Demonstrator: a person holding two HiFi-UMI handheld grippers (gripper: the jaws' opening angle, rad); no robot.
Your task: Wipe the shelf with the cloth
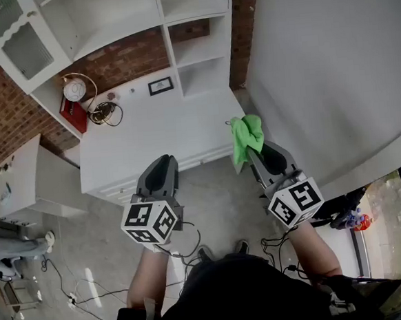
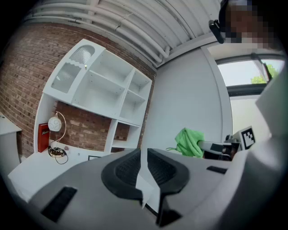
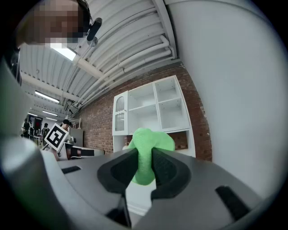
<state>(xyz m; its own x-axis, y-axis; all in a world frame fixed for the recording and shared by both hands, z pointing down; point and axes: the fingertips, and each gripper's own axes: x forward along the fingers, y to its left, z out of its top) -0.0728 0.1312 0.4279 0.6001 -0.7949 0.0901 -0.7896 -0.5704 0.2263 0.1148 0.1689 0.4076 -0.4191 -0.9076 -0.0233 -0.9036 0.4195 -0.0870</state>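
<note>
- The right hand-held gripper (image 3: 145, 164) is clamping down on the green cloth (image 3: 150, 140). Both dark pads are pressing into the fabric from either side, with a thin fold of it between them.
- Most of the cloth is bunching up in a puffy wad just past the fingertips, and a smaller bit is hanging down below the pads.
- From the head view, the cloth (image 1: 247, 135) is sticking out ahead of that hand-held gripper and sitting over the right front corner of the white counter (image 1: 157, 135). I honestly can't tell if it's touching the surface or hovering above it.
- The left hand-held gripper (image 2: 144, 168) is gripping nothing. Its jaws are drawn together with only a thin slit showing between the pads, and nothing in there.
- It's hanging off the front edge of the counter, to the left of the other one and well apart from the cloth.
- Each one is showing its marker cube (image 1: 151, 222) back toward the person's arms.
- Further out, the white shelf (image 1: 202, 52) is standing at the back of the counter against a brick wall (image 1: 3, 116), with its open cubbies nearest the cloth side.
- Over on the far left of the counter, a red box (image 1: 75, 116), a round white lamp (image 1: 75, 90) and a tangle of cables (image 1: 103, 114) are sitting together, with a small frame (image 1: 161, 86) nearer the middle.
</note>
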